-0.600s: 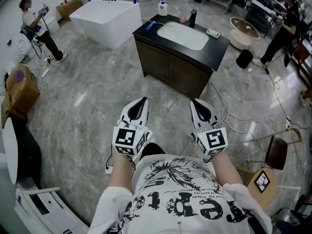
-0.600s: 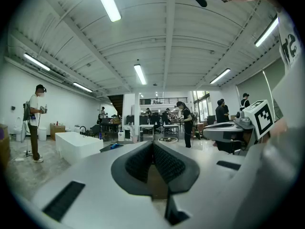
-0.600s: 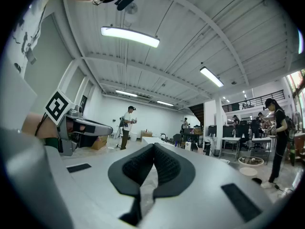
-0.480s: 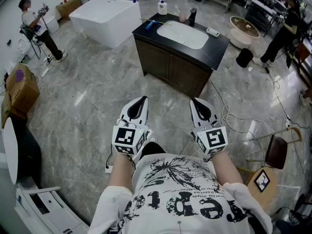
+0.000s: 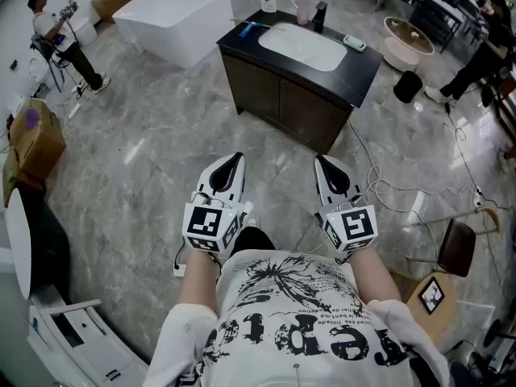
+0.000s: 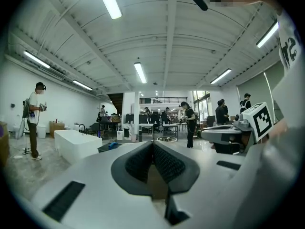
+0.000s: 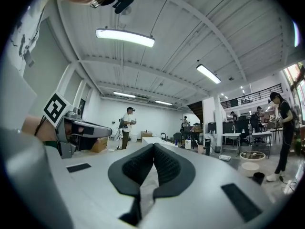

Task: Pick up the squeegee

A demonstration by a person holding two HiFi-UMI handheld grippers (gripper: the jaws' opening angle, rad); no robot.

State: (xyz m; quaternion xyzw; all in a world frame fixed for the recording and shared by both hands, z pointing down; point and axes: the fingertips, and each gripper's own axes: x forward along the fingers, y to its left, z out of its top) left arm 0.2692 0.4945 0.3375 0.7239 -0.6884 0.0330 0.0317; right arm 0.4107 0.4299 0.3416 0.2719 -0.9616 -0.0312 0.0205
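A small blue item (image 5: 250, 29), which may be the squeegee, lies on the left end of the dark vanity counter (image 5: 359, 75), beside the white sink (image 5: 302, 45). It shows faintly as a blue spot (image 6: 113, 145) in the left gripper view. My left gripper (image 5: 234, 161) and right gripper (image 5: 324, 162) are held side by side at waist height, level, pointing toward the vanity from some way back. Both are shut with nothing between the ribbed pads, as the left gripper view (image 6: 153, 144) and right gripper view (image 7: 153, 147) show.
On the counter stand a soap bottle (image 5: 268, 2), a cup (image 5: 303, 14) and a dark bottle (image 5: 320, 17). A white bathtub (image 5: 177, 22) sits left of the vanity. Cables (image 5: 387, 192) trail on the marble floor at right, near a chair (image 5: 455, 248). People stand around the room.
The vanity and bathtub have slid up in the head view and the grippers sit slightly higher in the picture. Both grippers stay shut and side by side.
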